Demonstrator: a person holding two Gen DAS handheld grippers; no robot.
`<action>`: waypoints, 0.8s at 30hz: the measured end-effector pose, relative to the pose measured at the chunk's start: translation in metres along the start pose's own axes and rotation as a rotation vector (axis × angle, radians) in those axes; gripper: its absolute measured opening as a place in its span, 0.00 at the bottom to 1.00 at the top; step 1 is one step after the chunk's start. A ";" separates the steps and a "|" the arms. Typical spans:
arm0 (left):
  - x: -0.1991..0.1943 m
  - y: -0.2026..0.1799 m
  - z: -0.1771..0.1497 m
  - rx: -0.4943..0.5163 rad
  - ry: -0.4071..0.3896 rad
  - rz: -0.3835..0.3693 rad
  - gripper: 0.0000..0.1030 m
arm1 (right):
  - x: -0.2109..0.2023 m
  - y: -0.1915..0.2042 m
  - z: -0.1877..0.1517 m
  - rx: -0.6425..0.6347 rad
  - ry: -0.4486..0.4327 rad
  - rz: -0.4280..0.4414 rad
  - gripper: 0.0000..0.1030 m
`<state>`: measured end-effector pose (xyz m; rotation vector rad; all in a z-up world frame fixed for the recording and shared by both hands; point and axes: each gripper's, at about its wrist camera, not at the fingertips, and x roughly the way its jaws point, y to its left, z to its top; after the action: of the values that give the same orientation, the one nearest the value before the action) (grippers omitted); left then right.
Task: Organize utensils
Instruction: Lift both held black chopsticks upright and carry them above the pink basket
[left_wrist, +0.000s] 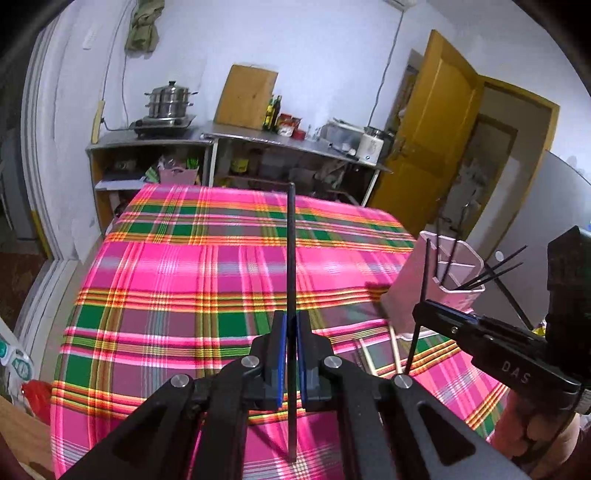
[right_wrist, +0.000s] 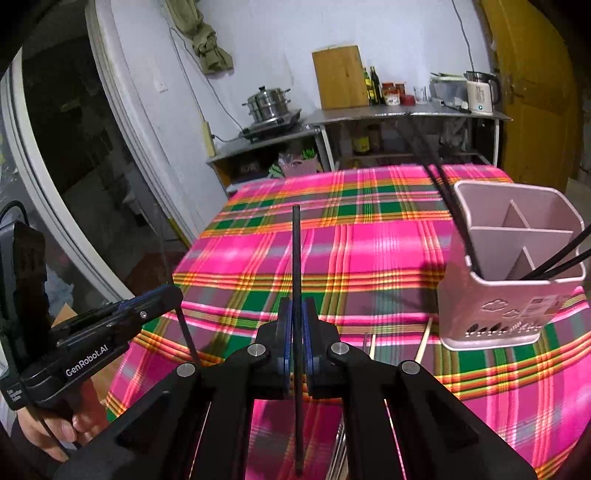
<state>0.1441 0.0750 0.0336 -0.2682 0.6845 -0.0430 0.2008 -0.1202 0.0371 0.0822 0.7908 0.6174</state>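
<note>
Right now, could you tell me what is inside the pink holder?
The holder has dividers and several black chopsticks leaning out of its compartments. Their lower ends are hidden by its walls.

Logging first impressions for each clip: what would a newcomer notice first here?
The bright pink plaid tablecloth fills both views. Each tool, left and right, is shut on one black chopstick that points upward. The pink utensil holder stands on the table's right side, with more black chopsticks leaning inside.

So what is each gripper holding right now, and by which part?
Each holds one black chopstick upright: the left gripper grips its chopstick low on the shaft, the right gripper its own likewise.
</note>
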 end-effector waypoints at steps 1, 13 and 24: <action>-0.003 -0.002 0.001 0.004 -0.005 -0.003 0.05 | -0.006 0.001 0.001 -0.002 -0.011 0.000 0.05; -0.029 -0.033 0.015 0.037 -0.050 -0.068 0.05 | -0.053 -0.007 0.007 0.006 -0.096 -0.016 0.05; -0.028 -0.062 0.016 0.041 -0.015 -0.179 0.05 | -0.092 -0.029 0.000 0.035 -0.143 -0.056 0.05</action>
<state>0.1358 0.0224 0.0789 -0.2893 0.6423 -0.2260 0.1653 -0.1939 0.0872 0.1345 0.6634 0.5386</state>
